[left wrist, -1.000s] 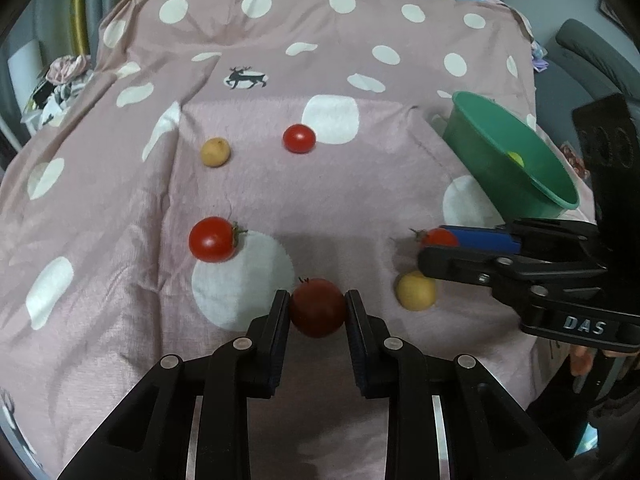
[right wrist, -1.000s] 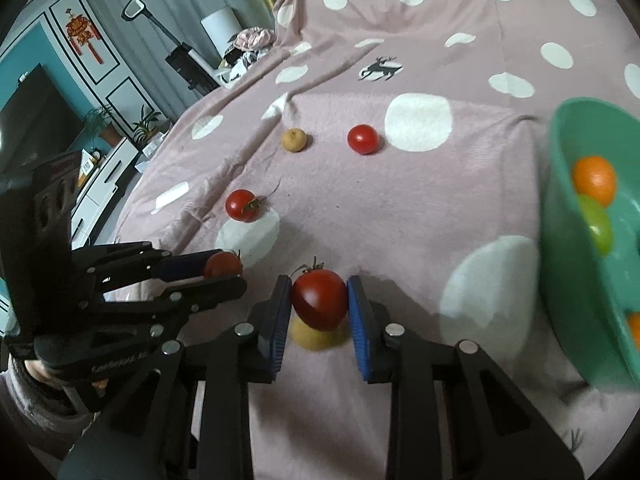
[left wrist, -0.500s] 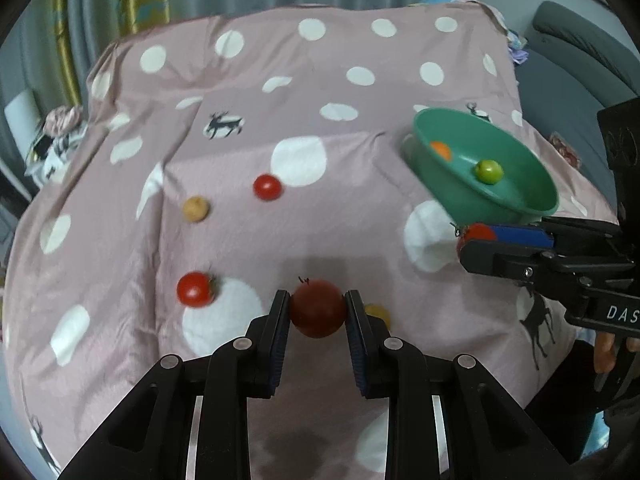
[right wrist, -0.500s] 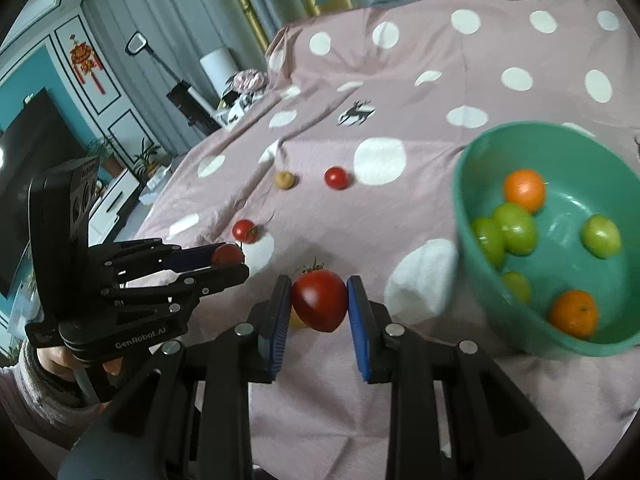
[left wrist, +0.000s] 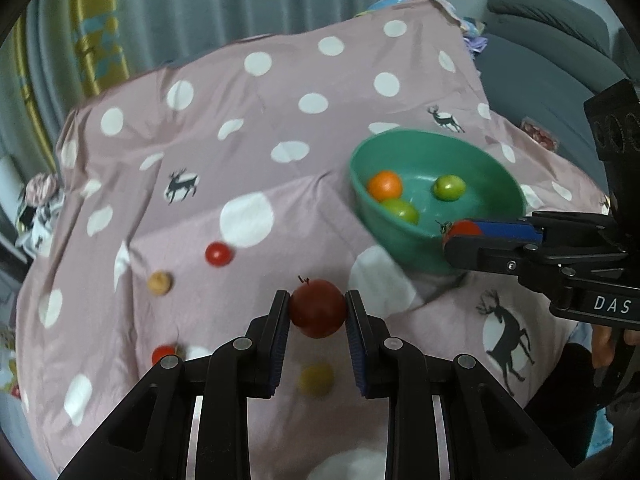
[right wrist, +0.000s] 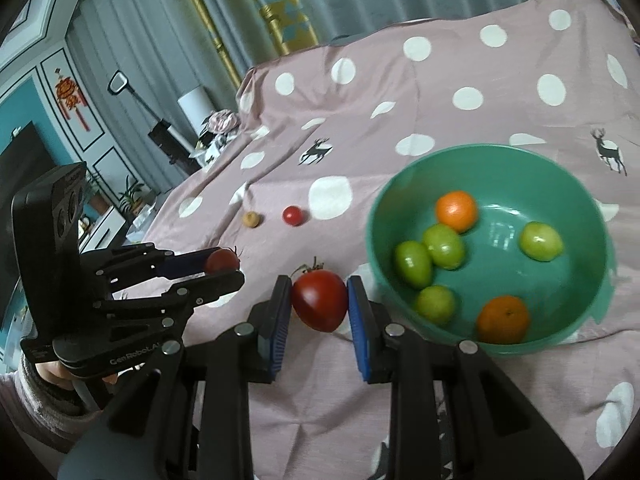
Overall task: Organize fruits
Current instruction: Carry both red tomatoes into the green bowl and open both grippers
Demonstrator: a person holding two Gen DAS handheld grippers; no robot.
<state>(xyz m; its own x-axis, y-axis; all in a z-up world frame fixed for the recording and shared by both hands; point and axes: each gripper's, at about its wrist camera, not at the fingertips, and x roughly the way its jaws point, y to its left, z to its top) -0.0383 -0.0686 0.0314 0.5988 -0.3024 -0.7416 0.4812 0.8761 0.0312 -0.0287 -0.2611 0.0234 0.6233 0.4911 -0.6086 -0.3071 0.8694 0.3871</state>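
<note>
1. The left gripper [left wrist: 318,312] is clamping a dark red tomato [left wrist: 318,309] between its blue-padded fingers [left wrist: 280,332], jaws narrowed to the fruit's width; the fruit is hanging clear above the pink spotted cloth [left wrist: 240,140].
2. The right gripper [right wrist: 319,304] is gripping a brighter red tomato [right wrist: 319,301], stem uppermost, jaws likewise closed to the fruit's width. It is sitting just beside the near-left rim of the green bowl [right wrist: 576,200].
3. In the left wrist view, the right gripper's tomato is showing at the fingertips, overlapping the bowl's near rim; whether it is above the bowl or short of it cannot be told.
4. The bowl is resting toward the right edge of the cloth and is containing two oranges [right wrist: 457,211] and four green fruits [right wrist: 444,246].
5. Loose fruit is lying on the cloth left of the bowl: a small red tomato [left wrist: 218,254] and a tan round fruit [left wrist: 159,282] side by side, apart; another red tomato [left wrist: 163,354] near the left finger, partly hidden; a yellow fruit [left wrist: 316,378] showing between the left gripper's fingers, blurred.
6. A grey sofa [left wrist: 552,40] is standing beyond the cloth's far right corner; curtains [right wrist: 320,0] are hanging behind.
</note>
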